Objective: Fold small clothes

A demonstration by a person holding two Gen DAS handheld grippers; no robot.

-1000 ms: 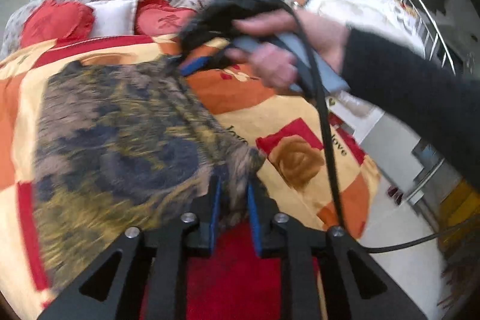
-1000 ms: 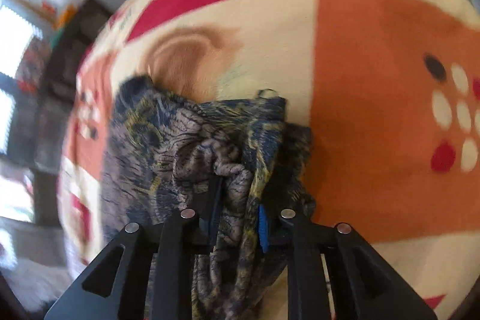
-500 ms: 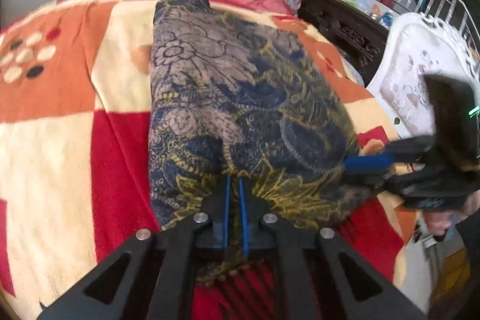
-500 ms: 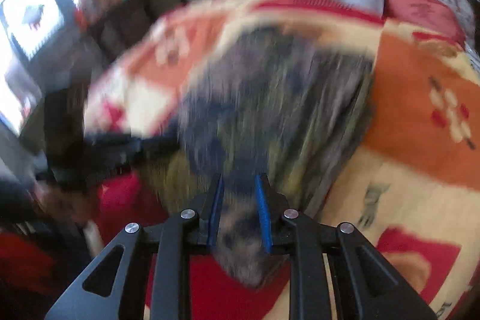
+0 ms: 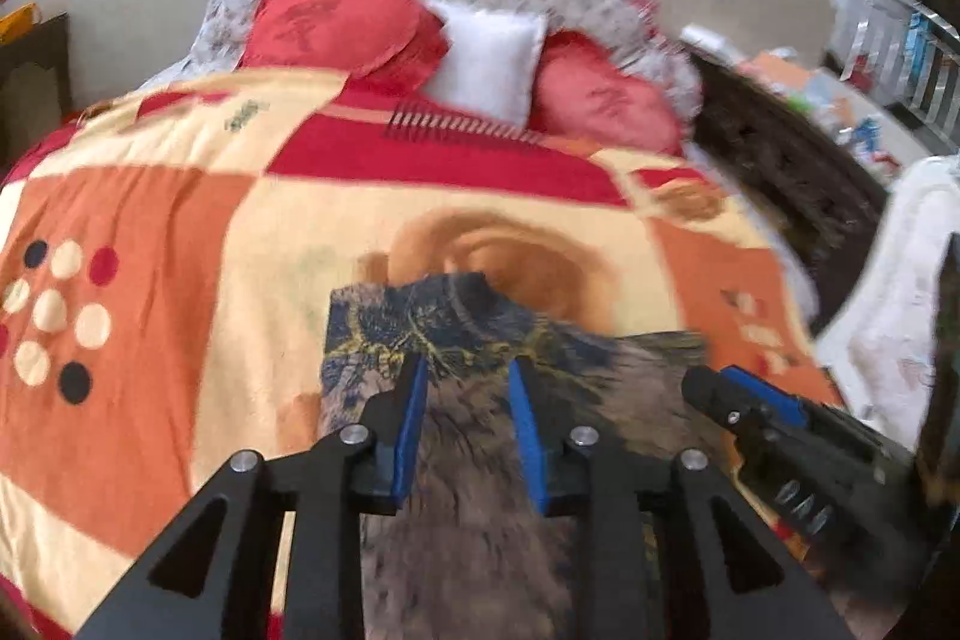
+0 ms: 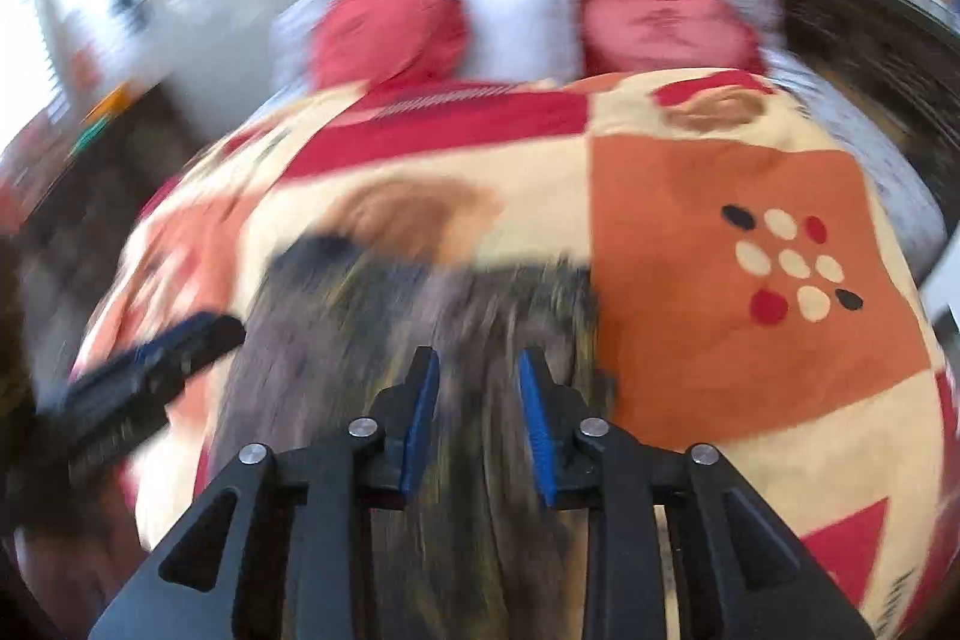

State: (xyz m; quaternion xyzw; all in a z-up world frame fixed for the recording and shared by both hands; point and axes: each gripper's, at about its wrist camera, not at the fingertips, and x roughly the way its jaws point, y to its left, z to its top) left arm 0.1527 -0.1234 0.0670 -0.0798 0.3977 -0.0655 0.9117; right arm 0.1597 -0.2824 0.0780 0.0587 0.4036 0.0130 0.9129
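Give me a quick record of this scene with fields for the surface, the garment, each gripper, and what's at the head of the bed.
surface: patchwork blanket in orange, cream and red on a bed
garment: dark patterned cloth lying on the blanket, blurred in the right wrist view
left gripper: open, over the cloth
right gripper: open, over the cloth
head of bed: white pillow between two red cushions
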